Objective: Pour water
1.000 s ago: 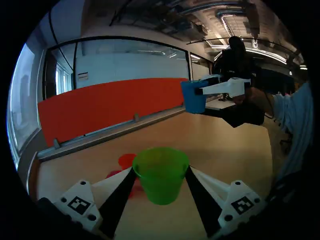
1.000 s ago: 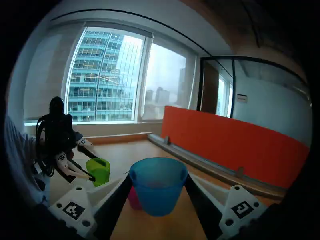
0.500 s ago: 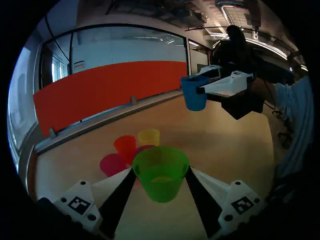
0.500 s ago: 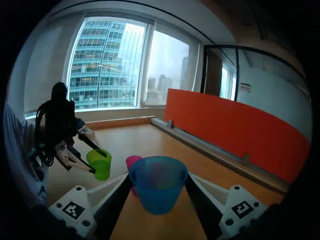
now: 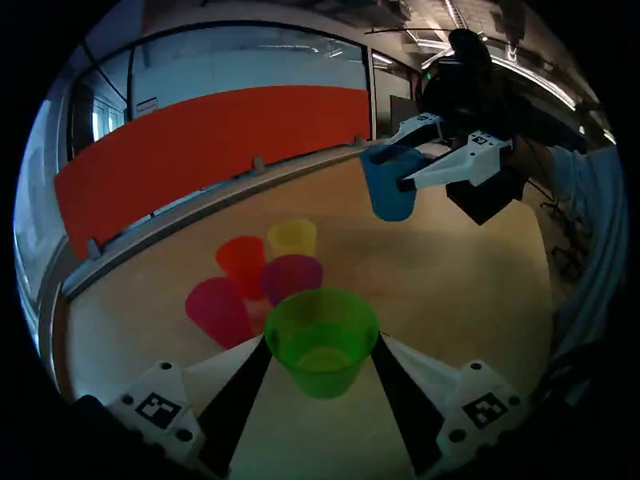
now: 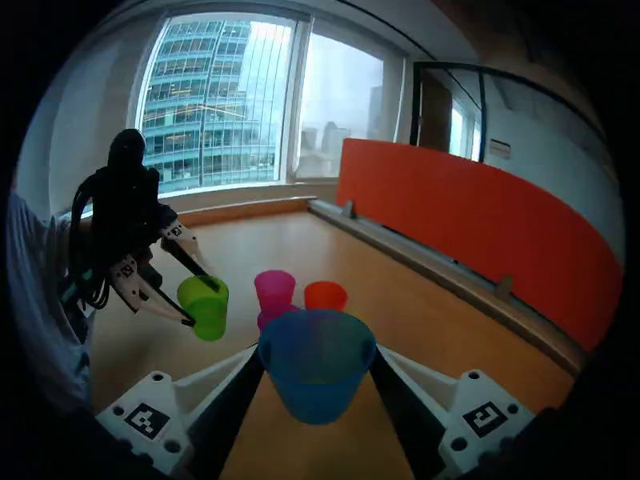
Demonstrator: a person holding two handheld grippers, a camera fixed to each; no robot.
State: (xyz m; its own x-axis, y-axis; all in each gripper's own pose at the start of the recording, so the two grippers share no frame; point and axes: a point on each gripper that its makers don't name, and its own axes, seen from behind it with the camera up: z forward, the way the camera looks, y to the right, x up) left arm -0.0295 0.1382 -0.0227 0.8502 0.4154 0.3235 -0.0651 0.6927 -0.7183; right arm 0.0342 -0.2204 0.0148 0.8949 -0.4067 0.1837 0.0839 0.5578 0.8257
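Observation:
A green cup [image 5: 322, 376] sits upright between my left gripper's [image 5: 322, 339] fingers, which are shut on its sides. In the right gripper view that green cup [image 6: 205, 308] hangs above the table at the left, in the left gripper [image 6: 202, 302]. My right gripper [image 6: 317, 349] is shut on a blue cup [image 6: 317, 394]. From the left gripper view, the blue cup [image 5: 388, 188] is raised at the upper right, leaning slightly, held by the right gripper [image 5: 390, 168]. I cannot tell whether either cup holds water.
On the wooden table [image 5: 448, 272] stands a cluster of cups: yellow [image 5: 292, 238], orange-red [image 5: 241, 260], purple [image 5: 291, 278] and pink [image 5: 218, 308]. An orange partition [image 5: 200, 136] runs along the far table edge. A person's sleeve [image 5: 588, 208] is at the right.
Both cameras have tipped downward, bringing the cluster of cups on the table into sight. The blue cup has come lower and leans a little. Both grips are unchanged.

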